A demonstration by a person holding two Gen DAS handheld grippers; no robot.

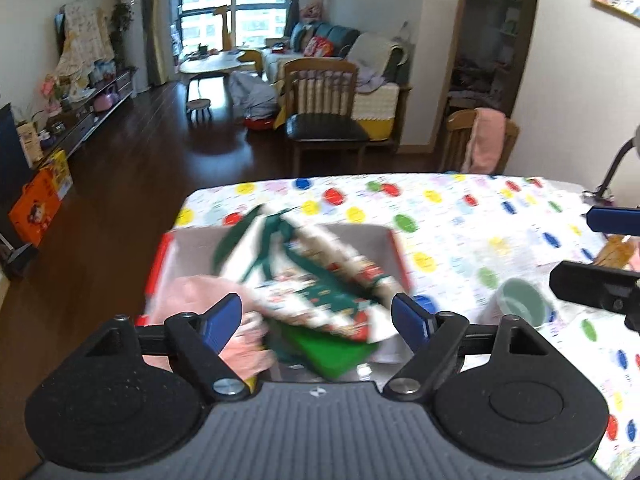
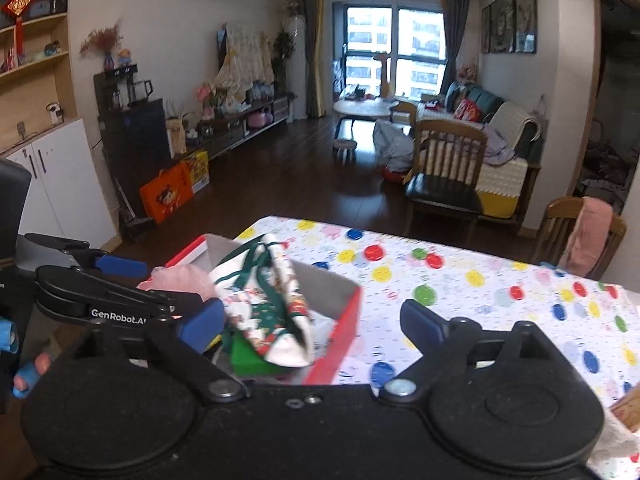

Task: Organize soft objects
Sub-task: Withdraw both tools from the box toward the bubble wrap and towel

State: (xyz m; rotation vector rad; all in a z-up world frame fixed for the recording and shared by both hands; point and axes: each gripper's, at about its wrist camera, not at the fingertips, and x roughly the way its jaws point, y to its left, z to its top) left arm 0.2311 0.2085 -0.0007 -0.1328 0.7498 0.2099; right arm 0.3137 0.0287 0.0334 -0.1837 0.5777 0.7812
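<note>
- Left wrist view: your left gripper (image 1: 316,316) hangs spread wide over the box, its blue pads clear of everything, nothing pinched between them.
- Just beyond those pads the Christmas-print cloth bag (image 1: 320,284), white with green straps, sits blurred in the red-sided box (image 1: 396,248); whether it has come to rest you cannot tell.
- Beside it, at the box's left side, lies a pink soft item (image 1: 200,296), partly behind your left pad.
- A green object (image 1: 332,354) shows under the bag at the box's near side.
- That box stands at the left edge of the table, on the polka-dot tablecloth (image 1: 460,216).
- Right of the box, near the table's front, stands a pale green cup (image 1: 520,304).
- Your right gripper (image 1: 608,246) enters at the right edge of this view.
- Right wrist view: your right gripper (image 2: 314,322) is also spread wide and holds nothing, its left pad just beside the bag (image 2: 272,304), its right pad over the tablecloth (image 2: 480,280).
- Your left gripper (image 2: 168,292) reaches in from the left, over the pink item (image 2: 180,280) in the box (image 2: 344,320).
- Beyond the table stand a wooden chair (image 2: 444,176) and another draped with a pink towel (image 2: 592,232).
</note>
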